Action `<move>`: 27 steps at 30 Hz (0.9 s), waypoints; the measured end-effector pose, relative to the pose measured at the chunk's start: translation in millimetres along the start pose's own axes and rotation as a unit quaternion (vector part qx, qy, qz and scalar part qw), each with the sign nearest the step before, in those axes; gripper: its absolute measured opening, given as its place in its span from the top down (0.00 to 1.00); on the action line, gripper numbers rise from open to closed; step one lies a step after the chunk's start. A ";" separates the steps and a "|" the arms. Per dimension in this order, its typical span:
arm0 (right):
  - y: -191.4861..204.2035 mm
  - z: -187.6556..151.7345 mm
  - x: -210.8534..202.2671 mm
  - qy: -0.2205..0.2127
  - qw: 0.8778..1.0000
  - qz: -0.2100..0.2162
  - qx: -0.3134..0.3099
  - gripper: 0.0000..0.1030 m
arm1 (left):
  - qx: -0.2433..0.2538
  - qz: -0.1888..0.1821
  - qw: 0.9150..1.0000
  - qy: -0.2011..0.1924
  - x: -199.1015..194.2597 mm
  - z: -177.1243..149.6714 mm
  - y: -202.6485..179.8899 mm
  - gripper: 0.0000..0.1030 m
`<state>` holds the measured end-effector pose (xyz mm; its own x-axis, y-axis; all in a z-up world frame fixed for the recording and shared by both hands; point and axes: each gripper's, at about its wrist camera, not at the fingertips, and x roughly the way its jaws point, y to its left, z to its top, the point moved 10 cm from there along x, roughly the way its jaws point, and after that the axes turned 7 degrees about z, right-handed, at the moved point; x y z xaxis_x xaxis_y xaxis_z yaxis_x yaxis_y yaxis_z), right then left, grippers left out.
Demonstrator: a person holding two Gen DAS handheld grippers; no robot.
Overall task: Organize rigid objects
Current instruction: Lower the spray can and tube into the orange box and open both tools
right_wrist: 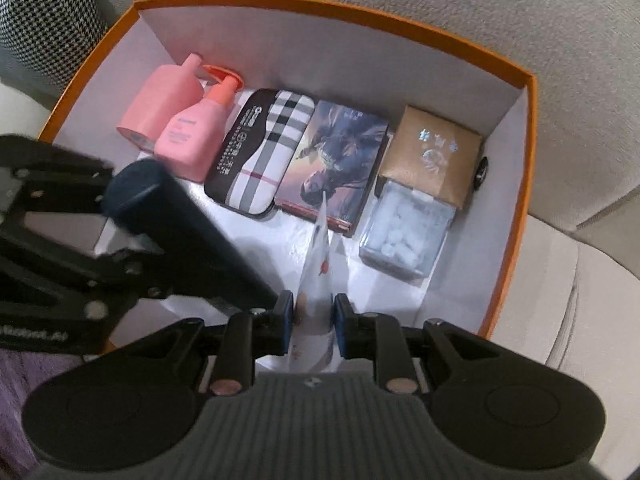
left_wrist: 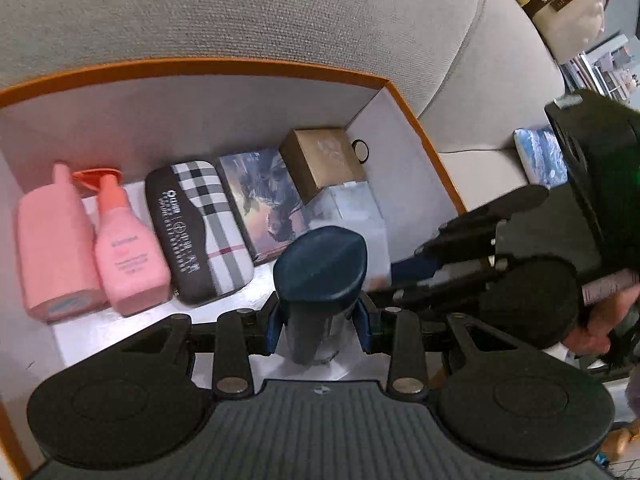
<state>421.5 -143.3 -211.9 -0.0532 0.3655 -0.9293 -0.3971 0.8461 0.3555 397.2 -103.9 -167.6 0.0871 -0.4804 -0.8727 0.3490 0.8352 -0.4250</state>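
Soft, even indoor light, strong fisheye bending at edges, slight motion blur.

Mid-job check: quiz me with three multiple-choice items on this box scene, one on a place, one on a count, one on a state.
1. Where does the plaid case lie in the orange box?
A. between the small pink bottle and the illustrated flat box
B. on top of the brown carton
C. outside the box on the sofa

2. How many pink bottles lie in the box?
A. one
B. two
C. four

3. What are the left tongs doing?
A. hanging open, holding nothing
B. shut on the dark blue bottle
C. gripping the plaid case

Answers:
1. A, since the case sits side by side with both.
2. B, since the large pink bottle and the small one lie together at the left end.
3. B, since both blue pads press the bottle below its cap.
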 end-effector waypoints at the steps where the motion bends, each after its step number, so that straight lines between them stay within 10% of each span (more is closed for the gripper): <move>1: 0.8 -0.7 1.5 0.004 1.000 0.000 -0.004 0.79 | 0.000 -0.004 1.000 0.002 2.4 0.3 -1.3 0.60; 21: 8.5 -6.5 -5.5 0.006 0.997 -0.034 -0.073 0.75 | -0.094 -0.032 0.993 0.063 45.5 9.0 12.4 0.62; 27: 8.7 -4.5 -12.6 -0.008 0.997 -0.036 -0.068 0.77 | -0.088 -0.006 0.994 0.064 43.4 8.7 11.9 0.43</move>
<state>414.6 -142.3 -197.5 -0.0058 0.3125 -0.9499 -0.5196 0.8107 0.2699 413.3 -117.2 -208.4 -0.0400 -0.4614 -0.8863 0.1804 0.8691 -0.4605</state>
